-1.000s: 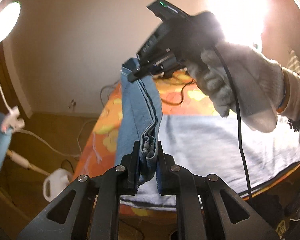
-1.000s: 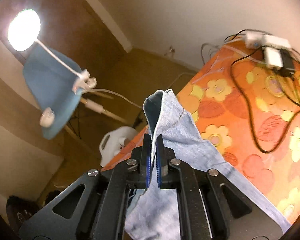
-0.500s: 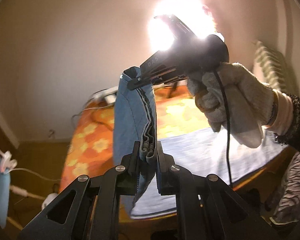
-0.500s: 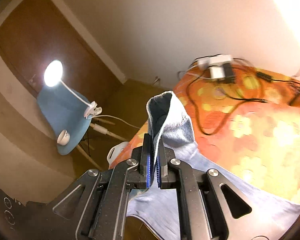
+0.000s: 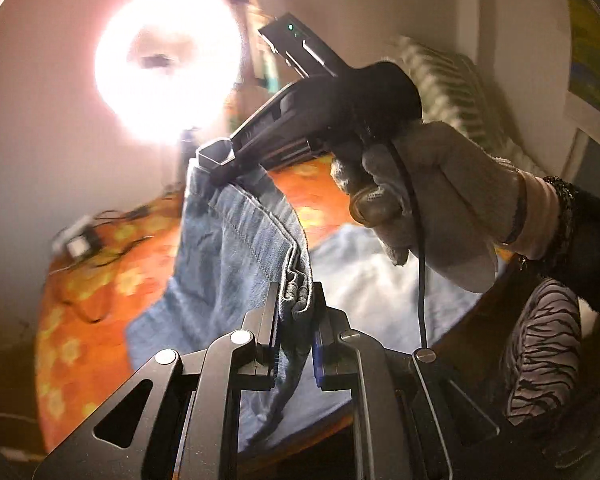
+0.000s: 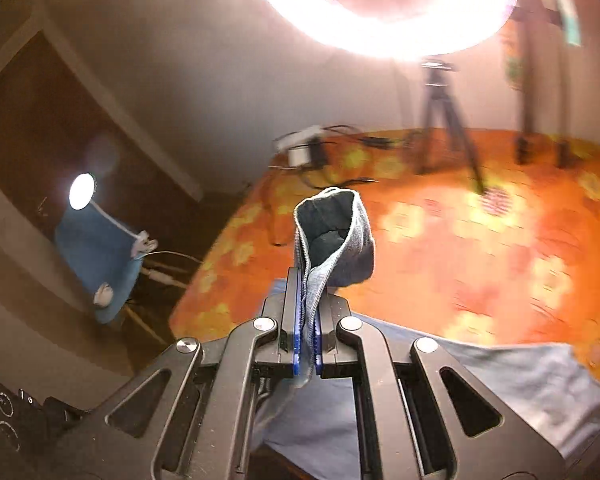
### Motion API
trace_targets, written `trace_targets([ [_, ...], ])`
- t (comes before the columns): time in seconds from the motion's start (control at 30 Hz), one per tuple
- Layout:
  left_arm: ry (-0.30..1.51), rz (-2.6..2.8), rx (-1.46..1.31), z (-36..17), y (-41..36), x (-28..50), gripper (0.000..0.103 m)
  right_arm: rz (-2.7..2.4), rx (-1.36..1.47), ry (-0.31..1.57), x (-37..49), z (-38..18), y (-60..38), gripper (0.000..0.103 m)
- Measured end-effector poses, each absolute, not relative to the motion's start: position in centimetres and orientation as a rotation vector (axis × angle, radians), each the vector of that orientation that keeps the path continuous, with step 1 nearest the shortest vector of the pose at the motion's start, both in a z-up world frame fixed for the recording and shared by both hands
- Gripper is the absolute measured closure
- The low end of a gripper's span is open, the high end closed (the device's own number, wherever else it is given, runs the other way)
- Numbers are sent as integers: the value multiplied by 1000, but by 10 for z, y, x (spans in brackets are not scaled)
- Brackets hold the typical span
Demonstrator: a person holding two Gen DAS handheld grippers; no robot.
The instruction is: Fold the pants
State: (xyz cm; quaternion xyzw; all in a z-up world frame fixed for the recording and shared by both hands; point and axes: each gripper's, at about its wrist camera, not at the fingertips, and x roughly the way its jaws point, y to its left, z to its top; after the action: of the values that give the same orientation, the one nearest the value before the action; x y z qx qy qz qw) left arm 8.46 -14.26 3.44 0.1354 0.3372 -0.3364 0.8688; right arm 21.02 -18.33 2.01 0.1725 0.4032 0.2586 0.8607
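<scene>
The pants (image 5: 236,248) hang above the orange bedspread (image 5: 72,312), my left gripper (image 5: 296,308) and right gripper (image 6: 308,320) each clamped on a thin edge. I worry the bunched hem slips out if I pull them apart too hard.

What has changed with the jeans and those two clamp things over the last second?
Both grippers have swung upward, lifting the jeans higher off the orange flowered cloth: the ring lamp and tripod, unseen a second ago, now fill the views. Nothing was taken or released. The left gripper stays shut on a bunched edge, and the right gripper stays shut on the other end.
</scene>
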Motion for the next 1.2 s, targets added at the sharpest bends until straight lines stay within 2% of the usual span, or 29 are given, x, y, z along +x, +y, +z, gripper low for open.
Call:
trace_targets([
  [0.3,772,-899,335,-2,-250,70,92,425,438,874,170,-23,-312,98],
  [0.6,799,-1021,323,-26,-321,48,92,344,457,876,128,-46,-397,98],
  [1.03,849,-1090,355,-84,-384,34,92,247,548,940,103,-117,-475,98],
  [1.2,849,-1113,352,-91,-395,32,92,224,543,937,95,-123,-487,98],
])
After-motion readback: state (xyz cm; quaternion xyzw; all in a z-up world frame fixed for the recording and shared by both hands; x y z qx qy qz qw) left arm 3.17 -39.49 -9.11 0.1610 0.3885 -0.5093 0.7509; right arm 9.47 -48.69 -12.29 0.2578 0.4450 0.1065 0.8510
